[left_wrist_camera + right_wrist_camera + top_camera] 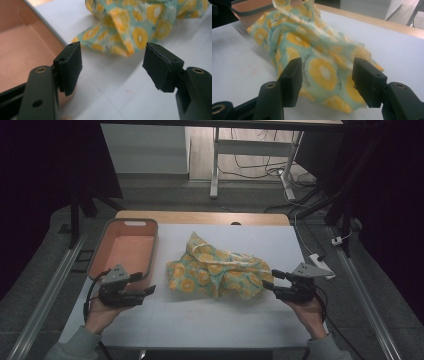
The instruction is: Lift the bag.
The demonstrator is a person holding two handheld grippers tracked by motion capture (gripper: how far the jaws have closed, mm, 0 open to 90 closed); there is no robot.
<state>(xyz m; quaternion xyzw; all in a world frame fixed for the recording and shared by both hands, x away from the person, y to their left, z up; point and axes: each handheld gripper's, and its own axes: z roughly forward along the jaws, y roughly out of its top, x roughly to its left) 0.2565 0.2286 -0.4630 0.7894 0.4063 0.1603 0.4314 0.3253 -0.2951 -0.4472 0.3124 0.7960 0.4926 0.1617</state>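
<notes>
A crumpled cloth [215, 270] printed with yellow lemon slices on pale green lies in the middle of the white table. My left gripper [144, 283] is open, just left of the cloth and close to the table. In the left gripper view, its jaws [112, 65] stand wide apart over bare table, with the cloth [130, 27] a short way ahead. My right gripper [272, 279] is open at the cloth's right end. In the right gripper view, its jaws [327, 80] frame a fold of the cloth [312, 50]; the pads do not press on it.
A salmon-coloured plastic bin [95, 255] stands empty at the table's left, right behind my left gripper; its wall [22, 50] is beside the left jaw. A white power strip [320, 260] lies at the right edge. A wooden strip [200, 217] runs along the far edge.
</notes>
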